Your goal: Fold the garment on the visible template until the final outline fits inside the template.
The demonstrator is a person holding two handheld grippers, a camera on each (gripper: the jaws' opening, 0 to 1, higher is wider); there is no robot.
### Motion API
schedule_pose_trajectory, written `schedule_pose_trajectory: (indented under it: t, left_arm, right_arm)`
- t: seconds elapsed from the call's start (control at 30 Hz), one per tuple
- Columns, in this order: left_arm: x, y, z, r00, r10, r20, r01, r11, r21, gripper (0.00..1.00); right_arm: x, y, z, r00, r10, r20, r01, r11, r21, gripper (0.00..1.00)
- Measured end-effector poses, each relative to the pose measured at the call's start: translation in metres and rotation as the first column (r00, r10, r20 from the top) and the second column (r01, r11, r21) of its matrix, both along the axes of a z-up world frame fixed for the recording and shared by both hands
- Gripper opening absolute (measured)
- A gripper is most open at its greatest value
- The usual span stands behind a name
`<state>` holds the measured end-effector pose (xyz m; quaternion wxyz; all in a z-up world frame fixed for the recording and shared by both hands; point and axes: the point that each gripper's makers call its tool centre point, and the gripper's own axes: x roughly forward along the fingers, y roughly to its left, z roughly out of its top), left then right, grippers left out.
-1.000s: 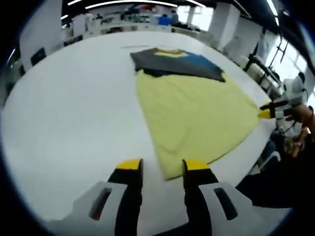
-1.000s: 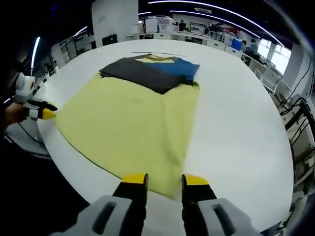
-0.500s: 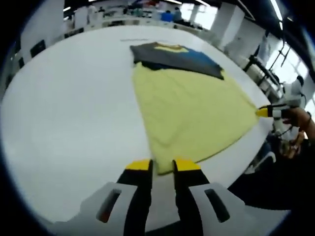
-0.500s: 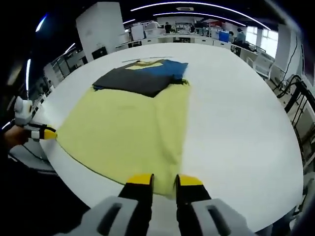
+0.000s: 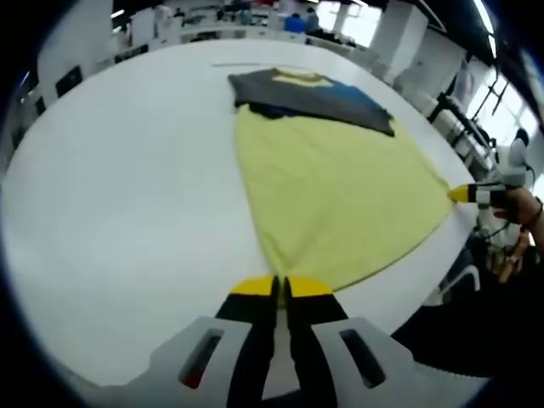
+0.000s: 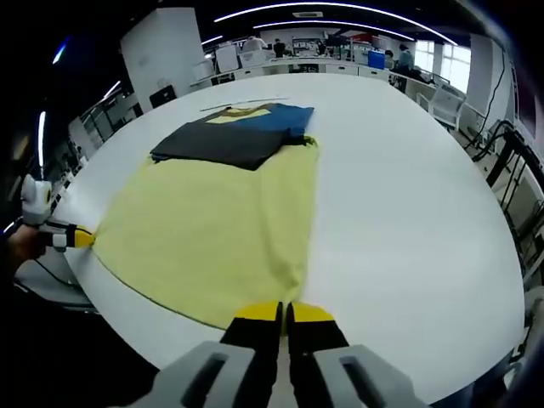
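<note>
At bottom centre of each view, the left gripper (image 5: 280, 287) and right gripper (image 6: 284, 312) were clamped tight on the yellow garment's (image 6: 212, 229) near corners.

— How many garments do you have on the white table (image 5: 119, 195)?

— One yellow garment (image 5: 336, 200), spread flat, with its far end dark grey, blue and yellow.

— And grippers?

— You hold two: the left gripper (image 5: 280, 287) and the right gripper (image 6: 284, 312), each with two yellow-tipped jaws pressed together on a near corner of the garment.

— Tables?

— One you work on; several more stand far behind, too small to count.
</note>
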<state>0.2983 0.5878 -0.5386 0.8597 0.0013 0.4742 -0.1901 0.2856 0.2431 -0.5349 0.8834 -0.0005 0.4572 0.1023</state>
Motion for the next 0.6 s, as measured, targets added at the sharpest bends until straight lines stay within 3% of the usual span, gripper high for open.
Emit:
schedule_pose_trajectory:
  t: [0.3,0.6]
  left_arm:
    - [-0.004,0.004,0.013,1.0,-0.023,0.017,0.023,1.0,-0.004,0.0]
    - [-0.023,0.019,0.016,0.999,-0.042,0.005,0.042,0.999,0.014,0.0]
  right_arm:
    - [-0.004,0.002,0.0,0.998,0.059,-0.01,-0.059,0.998,-0.004,0.0]
    - [-0.016,0.012,0.001,0.996,0.088,-0.015,-0.087,0.994,0.058,0.0]
